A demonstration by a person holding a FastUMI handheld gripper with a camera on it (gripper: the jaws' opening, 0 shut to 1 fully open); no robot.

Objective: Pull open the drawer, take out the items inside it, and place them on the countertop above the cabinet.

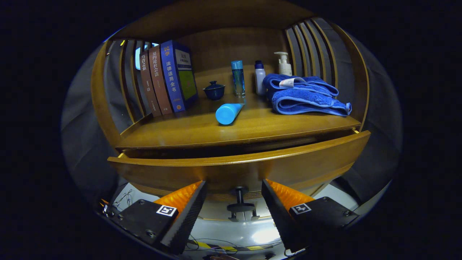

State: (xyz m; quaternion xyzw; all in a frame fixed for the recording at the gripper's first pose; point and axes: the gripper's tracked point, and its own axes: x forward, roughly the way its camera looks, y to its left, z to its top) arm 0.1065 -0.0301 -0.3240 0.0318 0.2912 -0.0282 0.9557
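Your claw (234, 202) sits wide, holding nothing, drawer knob (240, 202) between the fingers, untouched. Drawer (245, 166) just ahead is pulled partly out; inside hidden. Countertop (252, 130) beyond holds blue tube (228, 112), towel (306, 95), books (168, 77). Left: reach in, lift items up.

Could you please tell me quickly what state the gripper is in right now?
Gripper: open, holding nothing; the drawer knob sits between its fingers, untouched, with the drawer pulled slightly out.
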